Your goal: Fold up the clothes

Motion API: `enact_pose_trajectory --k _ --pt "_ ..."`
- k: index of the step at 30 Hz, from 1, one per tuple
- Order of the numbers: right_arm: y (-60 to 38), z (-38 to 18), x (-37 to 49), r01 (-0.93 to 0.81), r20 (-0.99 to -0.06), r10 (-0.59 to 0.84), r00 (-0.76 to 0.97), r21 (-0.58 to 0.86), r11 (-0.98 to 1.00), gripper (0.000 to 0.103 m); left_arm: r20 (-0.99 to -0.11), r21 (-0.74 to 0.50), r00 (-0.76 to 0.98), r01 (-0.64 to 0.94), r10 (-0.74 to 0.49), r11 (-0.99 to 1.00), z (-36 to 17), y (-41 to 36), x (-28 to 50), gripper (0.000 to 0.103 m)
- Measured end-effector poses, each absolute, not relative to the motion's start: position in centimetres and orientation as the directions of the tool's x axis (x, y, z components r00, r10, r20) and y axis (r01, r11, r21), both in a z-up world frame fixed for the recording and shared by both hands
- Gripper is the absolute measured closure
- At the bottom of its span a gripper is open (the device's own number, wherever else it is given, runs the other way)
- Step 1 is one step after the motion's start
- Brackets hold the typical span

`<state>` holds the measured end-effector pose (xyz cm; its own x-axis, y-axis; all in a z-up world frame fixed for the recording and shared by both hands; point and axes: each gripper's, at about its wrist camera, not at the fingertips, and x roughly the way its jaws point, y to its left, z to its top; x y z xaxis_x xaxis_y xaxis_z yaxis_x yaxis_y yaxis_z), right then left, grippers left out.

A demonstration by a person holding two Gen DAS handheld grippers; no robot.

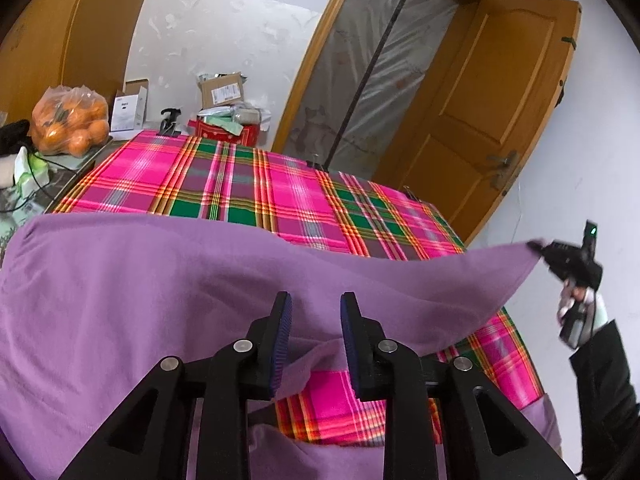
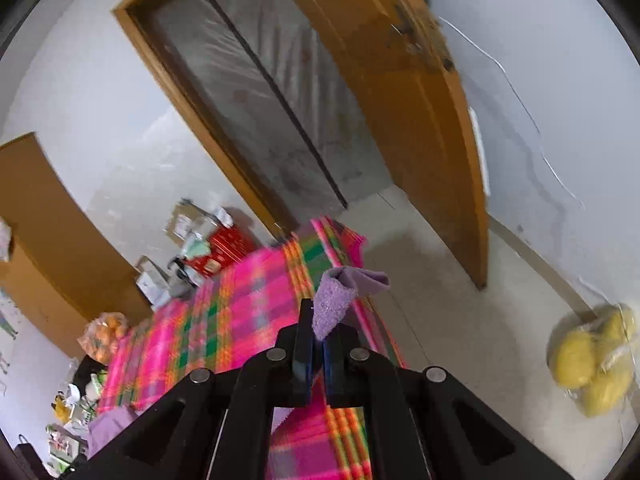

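1. The left gripper (image 1: 316, 308), a black two-finger tool with blue ribbed pads, has its jaws parted by a clear gap; nothing is clamped between them.
2. A soft purple fleece garment (image 1: 168, 280) spreads ahead of and below those parted jaws. A fold of it rises into the gap low down near the finger bases, though whether it touches the pads cannot be told.
3. Under the garment lies a pink, green and orange plaid cloth (image 1: 248, 184) covering a table; a patch of it shows just below the left jaws, framed by purple fabric.
4. Far to the right of the left jaws, the right gripper (image 1: 538, 249) pinches a stretched corner of the garment, lifted off the table, with a hand (image 1: 576, 300) and a dark sleeve behind it.
5. In the right wrist view, the right gripper (image 2: 318, 334) has its jaws nearly together, clamped on a nubby purple corner of the garment (image 2: 334, 304) that sticks up past the fingertips. This view is blurred.
6. Beyond the left jaws, at the table's far left, sits a clear plastic bag of oranges (image 1: 70, 122).
7. Right of the right jaws, on the pale floor, lies a clear bag of yellow fruit (image 2: 592, 360).
8. An open brown wooden door (image 1: 492, 112) stands ahead to the right.
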<state>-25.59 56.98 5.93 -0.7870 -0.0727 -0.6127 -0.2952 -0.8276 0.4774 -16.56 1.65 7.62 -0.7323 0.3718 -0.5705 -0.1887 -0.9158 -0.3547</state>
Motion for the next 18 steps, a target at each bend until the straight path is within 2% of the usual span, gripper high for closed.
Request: enact_pose_trajectory --k 9,14,16,18 --pt "57.3 6.4 -26.6 -0.277 -0.602 -0.076 -0.795 0.471 -0.837 0.099 -0.632 -0.342 -0.679 -0.189 0.374 -0.921 5.5 1.8 -17.7 0.077" --pt "56.9 5.5 -25.1 -0.294 -0.620 -0.073 -0.781 0.469 -0.833 0.091 -0.678 -0.332 -0.619 -0.222 0.396 -0.917 4.5 2.7 -17.9 0.077" --pt "56.7 5.2 -24.5 -0.301 -0.627 -0.072 -0.776 0.468 -0.831 0.082 -0.712 -0.303 -0.587 -0.239 0.386 -0.922 4.0 3.4 -17.8 0.077" --pt "56.5 4.8 -24.0 -0.307 -0.634 -0.071 -0.770 0.467 -0.829 0.082 -0.724 -0.306 -0.562 -0.257 0.400 -0.916 3.7 3.6 -17.5 0.077"
